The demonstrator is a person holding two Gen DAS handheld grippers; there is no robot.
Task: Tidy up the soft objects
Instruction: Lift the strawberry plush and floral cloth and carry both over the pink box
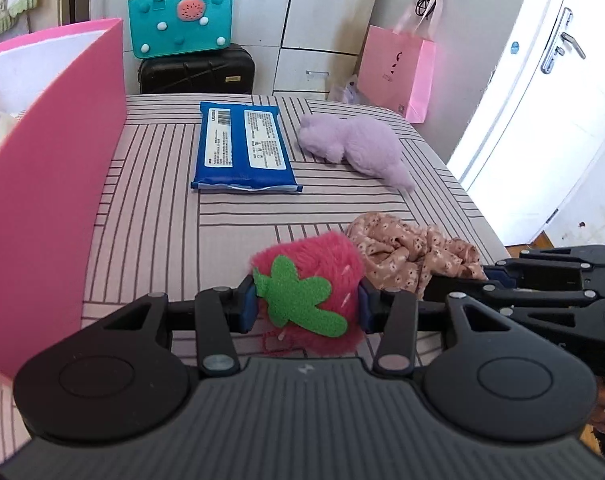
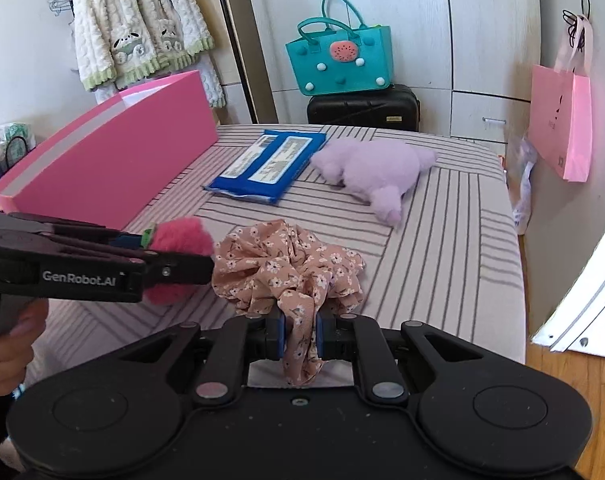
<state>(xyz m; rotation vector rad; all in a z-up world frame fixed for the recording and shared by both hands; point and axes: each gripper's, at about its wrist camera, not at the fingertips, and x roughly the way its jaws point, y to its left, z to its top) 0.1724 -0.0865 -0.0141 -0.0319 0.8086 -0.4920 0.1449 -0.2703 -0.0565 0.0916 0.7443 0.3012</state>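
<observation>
Left gripper [image 1: 306, 306] clamped on strawberry plush [image 1: 308, 280], right gripper [image 2: 300, 338] pinching floral cloth [image 2: 290, 268]; both likely bound for pink box [image 2: 110, 160].

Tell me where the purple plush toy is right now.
The purple plush toy lies on the striped bed's far right side, just right of the blue wipes pack, beyond the floral cloth.
</observation>
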